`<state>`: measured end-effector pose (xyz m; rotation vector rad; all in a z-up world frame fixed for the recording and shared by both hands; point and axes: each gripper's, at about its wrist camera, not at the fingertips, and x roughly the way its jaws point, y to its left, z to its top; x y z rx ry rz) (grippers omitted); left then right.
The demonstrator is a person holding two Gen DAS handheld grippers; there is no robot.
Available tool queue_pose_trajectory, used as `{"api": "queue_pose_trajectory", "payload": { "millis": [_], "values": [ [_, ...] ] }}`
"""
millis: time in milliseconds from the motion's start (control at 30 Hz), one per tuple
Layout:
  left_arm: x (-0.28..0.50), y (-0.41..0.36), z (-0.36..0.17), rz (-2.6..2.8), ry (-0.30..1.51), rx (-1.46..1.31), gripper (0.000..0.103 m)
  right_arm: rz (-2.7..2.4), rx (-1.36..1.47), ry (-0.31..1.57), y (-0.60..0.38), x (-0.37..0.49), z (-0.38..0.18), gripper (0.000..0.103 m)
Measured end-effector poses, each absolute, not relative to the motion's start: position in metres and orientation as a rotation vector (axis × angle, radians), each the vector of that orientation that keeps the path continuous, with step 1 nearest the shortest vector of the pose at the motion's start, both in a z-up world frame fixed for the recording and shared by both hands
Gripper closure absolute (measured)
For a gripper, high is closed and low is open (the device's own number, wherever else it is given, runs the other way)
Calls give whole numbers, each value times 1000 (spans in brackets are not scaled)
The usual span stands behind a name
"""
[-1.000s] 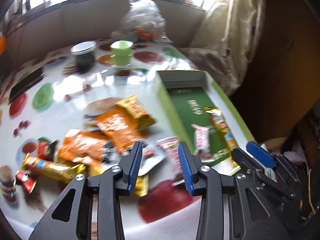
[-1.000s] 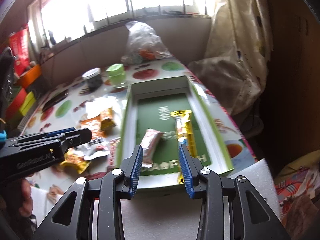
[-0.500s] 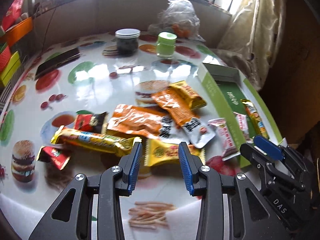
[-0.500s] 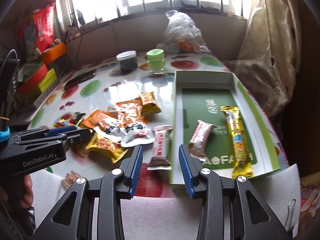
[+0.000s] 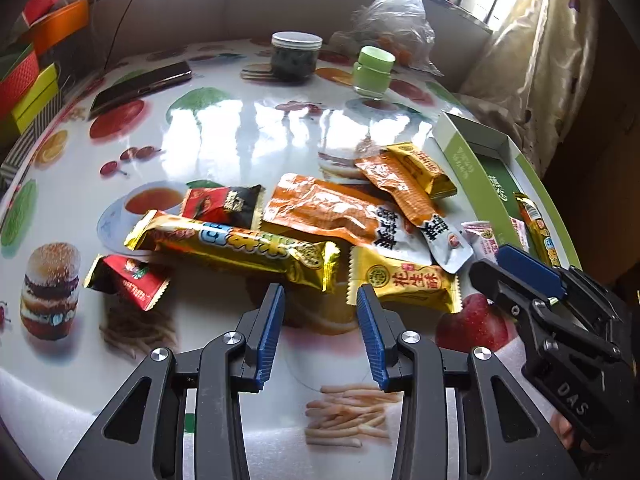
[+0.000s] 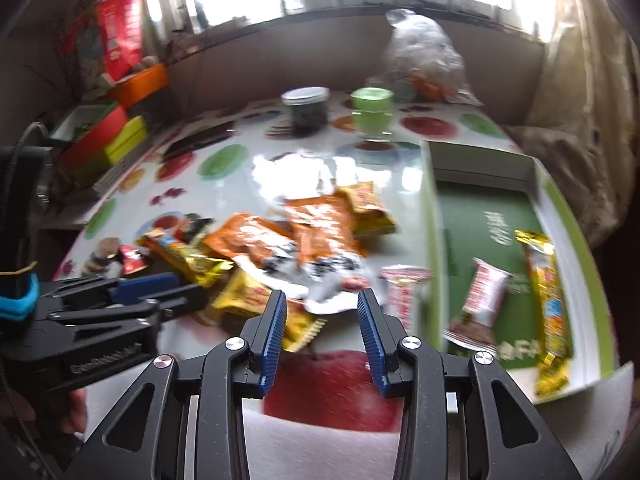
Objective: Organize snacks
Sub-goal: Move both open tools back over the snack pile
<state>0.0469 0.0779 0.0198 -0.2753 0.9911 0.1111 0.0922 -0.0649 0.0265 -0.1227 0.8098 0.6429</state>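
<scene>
Across the counter in front of you, the loose snacks are lying in a heap: a long gold bar is resting nearest your left tongs, with a yellow peanut-candy packet just beside it and two orange pouches overlapping behind. A red candy is sitting at the left end of the heap, and a red-and-black packet is peeking out behind the gold bar. Your left tongs are hovering wide apart, gripping nothing, just short of the bar. Your right tongs are also standing wide and carrying nothing, poised over the near edge of the heap. To their right, the green box is already holding a pink-and-white wrapped snack and a second gold bar, while another pink-and-white snack is lying on the counter just outside its wall. A dark jar, a green jar and a phone are sitting well behind the heap.
</scene>
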Motion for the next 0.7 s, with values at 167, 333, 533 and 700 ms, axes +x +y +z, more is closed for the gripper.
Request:
{"api": "queue_pose_trajectory", "payload": {
  "millis": [167, 333, 533, 700],
  "values": [
    [44, 92, 19, 140, 986, -294, 64, 757, -173, 841, -43, 89, 16, 66],
    [37, 109, 23, 178, 964, -312, 64, 793, -233, 858, -27, 90, 7, 66],
    [29, 133, 25, 241, 942, -353, 64, 801, -297, 852, -19, 90, 1, 66],
    [28, 150, 23, 250, 943, -426, 64, 800, -337, 846, -13, 88, -2, 66]
  ]
}}
